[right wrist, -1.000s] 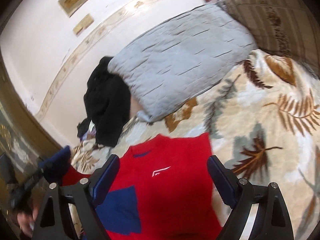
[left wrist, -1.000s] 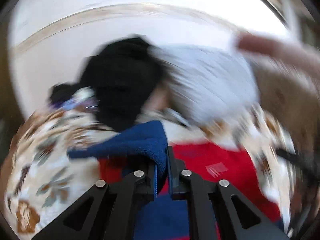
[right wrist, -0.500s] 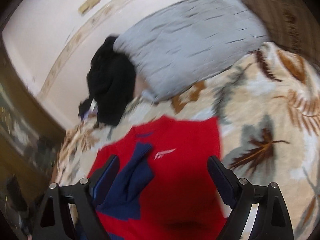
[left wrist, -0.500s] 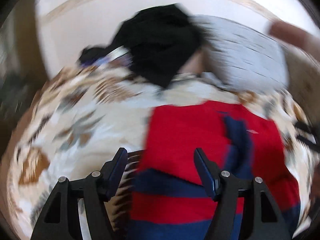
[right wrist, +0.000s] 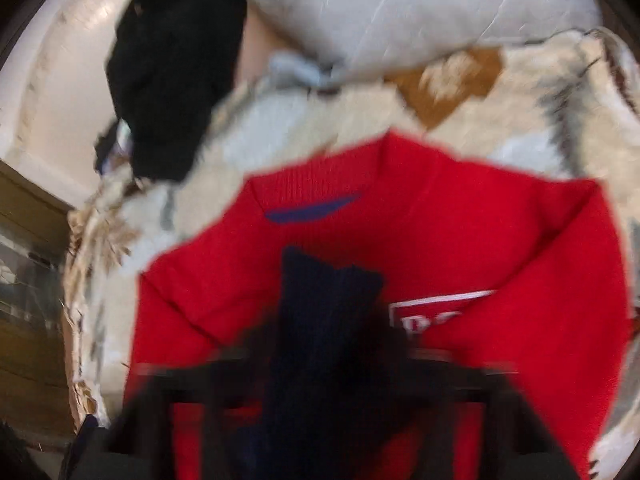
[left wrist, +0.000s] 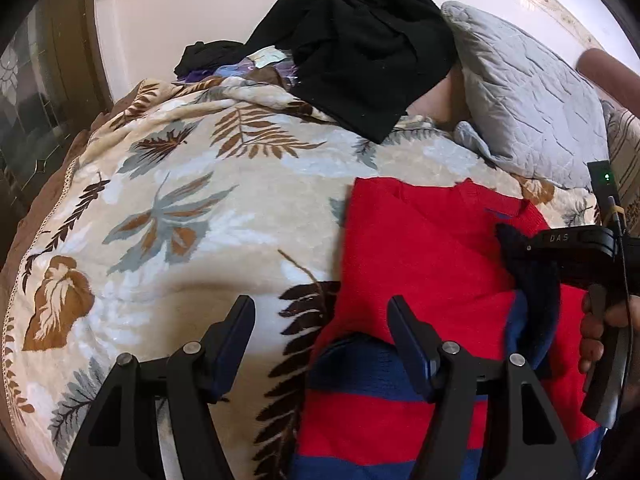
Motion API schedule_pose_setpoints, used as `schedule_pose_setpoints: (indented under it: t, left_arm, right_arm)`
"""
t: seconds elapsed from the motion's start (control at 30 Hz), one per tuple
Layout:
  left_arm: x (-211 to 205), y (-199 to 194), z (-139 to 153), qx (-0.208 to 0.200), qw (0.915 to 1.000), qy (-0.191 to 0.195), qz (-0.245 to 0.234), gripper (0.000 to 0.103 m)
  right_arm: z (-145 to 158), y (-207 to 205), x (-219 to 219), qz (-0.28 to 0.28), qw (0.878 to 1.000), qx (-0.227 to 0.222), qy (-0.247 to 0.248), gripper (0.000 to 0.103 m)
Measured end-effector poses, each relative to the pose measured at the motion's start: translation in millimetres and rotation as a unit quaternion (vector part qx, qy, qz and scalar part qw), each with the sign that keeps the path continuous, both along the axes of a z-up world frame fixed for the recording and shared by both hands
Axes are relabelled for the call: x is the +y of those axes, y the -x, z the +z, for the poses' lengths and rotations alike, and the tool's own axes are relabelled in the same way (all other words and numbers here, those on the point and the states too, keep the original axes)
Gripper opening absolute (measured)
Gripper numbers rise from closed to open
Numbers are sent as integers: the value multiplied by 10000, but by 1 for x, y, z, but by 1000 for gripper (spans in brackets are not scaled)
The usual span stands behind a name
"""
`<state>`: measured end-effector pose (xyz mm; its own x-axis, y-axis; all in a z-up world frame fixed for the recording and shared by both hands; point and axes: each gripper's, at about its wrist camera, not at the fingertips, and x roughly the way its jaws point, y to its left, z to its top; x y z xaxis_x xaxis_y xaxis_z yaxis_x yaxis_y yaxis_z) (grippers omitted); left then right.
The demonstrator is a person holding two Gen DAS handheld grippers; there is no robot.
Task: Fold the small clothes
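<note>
In the left wrist view, the left hand-held gripper hangs with its jaws wide and nothing between them, low over the near left edge of the red sweater, which lies flat on the leaf-patterned blanket of the bed. The sweater's navy sleeve is laid across the red chest, and the right hand-held gripper reaches in from the right onto that sleeve, near its cuff end. Far behind lie a black garment and a grey pillow, well apart from the work. In the right wrist view, heavily blurred, the navy sleeve runs up the middle of the picture from where the right hand-held gripper sits; it seems to be closed on the sleeve, though the fingers are smeared and I cannot tell for certain. The red sweater fills the frame, collar far, a white logo patch just right of the sleeve. To do this step well, the sleeve should likely be laid straight and flat inside the body outline, smoothed without dragging the chest fabric, while the empty left gripper can pin the near left edge so the fold line stays crisp.
</note>
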<state>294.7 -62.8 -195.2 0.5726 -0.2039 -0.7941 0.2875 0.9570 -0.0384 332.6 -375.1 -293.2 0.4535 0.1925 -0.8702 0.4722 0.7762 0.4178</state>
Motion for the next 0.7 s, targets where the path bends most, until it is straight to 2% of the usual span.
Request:
schedule_pose_setpoints:
  t: [0.03, 0.13, 0.17, 0.23, 0.3, 0.37, 0.43, 0.5, 0.57, 0.63, 0.7]
  left_arm:
    - [2, -1, -1, -2, 10000, -21, 40, 69]
    - [8, -2, 3, -55, 9999, 8, 111, 69]
    - [10, -1, 5, -94, 9999, 18, 117, 69]
    - [13, 3, 8, -167, 9997, 44, 145, 69]
    - [15, 5, 11, -207, 9996, 60, 168, 69]
    - [15, 7, 11, -239, 9995, 17, 182, 69]
    - [12, 9, 9, -259, 9995, -71, 179, 69]
    - [8, 11, 7, -253, 9995, -144, 146, 69]
    - [4, 13, 5, -261, 9994, -208, 105, 69]
    - [-2, 16, 5, -301, 9993, -240, 25, 69]
    - [-10, 17, 4, -314, 9992, -246, -64, 69]
  right_arm:
    - [8, 1, 4, 48, 9999, -96, 136, 14]
    - [57, 24, 9, 113, 9946, -982, 316, 11]
    - [83, 42, 5, 68, 9887, -1455, 354, 11]
    - [114, 74, -7, -72, 9772, -2089, 370, 11]
    - [134, 112, -24, -293, 9688, -2406, 511, 11]
    - [129, 139, -43, -455, 9694, -2345, 568, 11]
    - [107, 166, -65, -653, 9749, -2038, 612, 14]
    - [77, 188, -88, -896, 9841, -1400, 624, 17]
    - [56, 207, -110, -1289, 9858, -1004, 394, 19]
    - [54, 214, -122, -1382, 9840, -1104, 202, 19]
    - [60, 208, -116, -1097, 9853, -1288, 235, 21]
